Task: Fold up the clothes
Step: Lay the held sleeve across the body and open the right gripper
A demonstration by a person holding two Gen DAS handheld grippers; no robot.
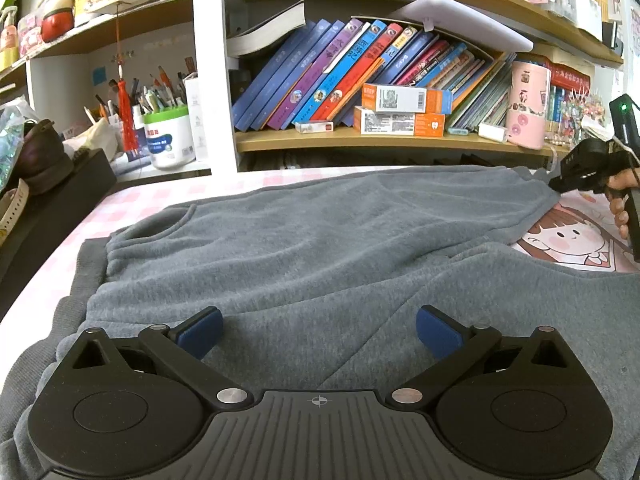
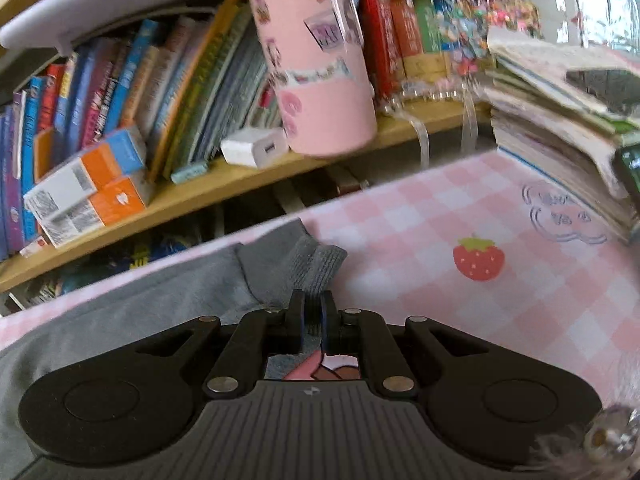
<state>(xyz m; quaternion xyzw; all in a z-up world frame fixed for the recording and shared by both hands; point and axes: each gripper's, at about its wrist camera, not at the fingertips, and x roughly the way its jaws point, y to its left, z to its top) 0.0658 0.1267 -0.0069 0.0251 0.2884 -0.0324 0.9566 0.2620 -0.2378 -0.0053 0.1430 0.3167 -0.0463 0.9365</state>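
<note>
The right gripper [image 2: 313,314] has its jaws pressed together on the ribbed cuff [image 2: 320,266] of a grey fleece garment [image 1: 320,240], a fold of knit pinched between the pads with the cuff end sticking out just beyond them. In the left wrist view the same gripper [image 1: 560,185] shows at the far right edge, held by a hand [image 1: 620,208], its tip at the garment's far corner. The left gripper [image 1: 319,330] hovers over the near part of the garment with its jaws spread wide, the blue pads [image 1: 204,330] well apart and nothing between them; whether they touch the fleece cannot be told. The garment lies spread across the bench [image 2: 460,216], which is covered in a pink-and-white checked mat with a strawberry [image 2: 478,258] printed on it and a cartoon face [image 1: 568,240] showing in the gap between two parts of the grey cloth. A darker ribbed band [image 1: 88,268] runs along the garment's left edge. Behind the bench stands a wooden shelf [image 1: 360,142] of leaning books [image 1: 328,72], with orange-and-white boxes [image 1: 404,112], a white charger [image 2: 254,148] and a pink canister [image 2: 316,64] covered in stickers. To the left, a white-and-green tub [image 1: 170,136] holds pens. At the right edge of the right wrist view, a stack of books and papers [image 2: 560,120] sits on the bench.
</note>
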